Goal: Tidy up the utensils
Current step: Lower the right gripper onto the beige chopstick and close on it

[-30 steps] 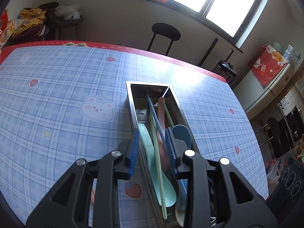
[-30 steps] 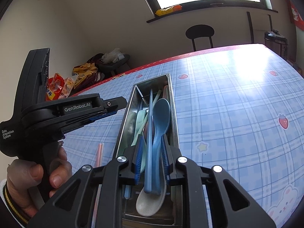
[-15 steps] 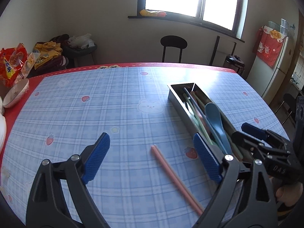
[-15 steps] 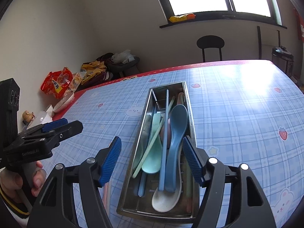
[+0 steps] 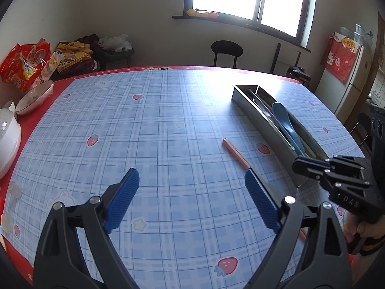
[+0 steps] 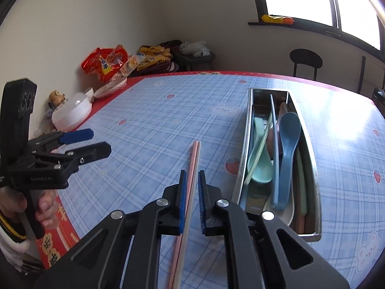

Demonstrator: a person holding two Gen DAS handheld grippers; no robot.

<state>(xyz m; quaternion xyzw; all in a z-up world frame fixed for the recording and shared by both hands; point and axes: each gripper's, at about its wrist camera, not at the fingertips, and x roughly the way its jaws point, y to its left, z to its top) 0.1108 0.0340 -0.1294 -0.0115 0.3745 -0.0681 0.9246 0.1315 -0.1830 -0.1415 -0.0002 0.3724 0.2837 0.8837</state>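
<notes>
Sunlight from the big window falls across your blue checked desk (image 5: 168,125) with its strawberry and bunny prints, a red border running along its edges. A second ago both of your tools were down over the long stainless-steel utensil tray (image 6: 312,168), the left one narrow over the spoons and the right one astride the blue spoon; since then both have pulled away from it. The tray now sits toward the right edge of the desk, already holding the blue plastic spoon (image 6: 287,144), a mint green spoon (image 6: 258,159) and other sticks and spoons.

That leaves one job: the pair of pale pink chopsticks (image 6: 192,168) lying loose on the desk just left of the tray, parallel to it.

Your right gripper (image 6: 191,192) has shifted onto them. Its jaws were wide half a second ago and have snapped down to a narrow slot, the blue pads (image 6: 182,192) standing on either side of the chopsticks; the left pad looks against them, though a sliver of gap shows on the right, so judge the grip as barely made.

Your left gripper (image 5: 192,187) has swung aside and spread its jaws wide, holding nothing, hovering over bare desk.
</notes>
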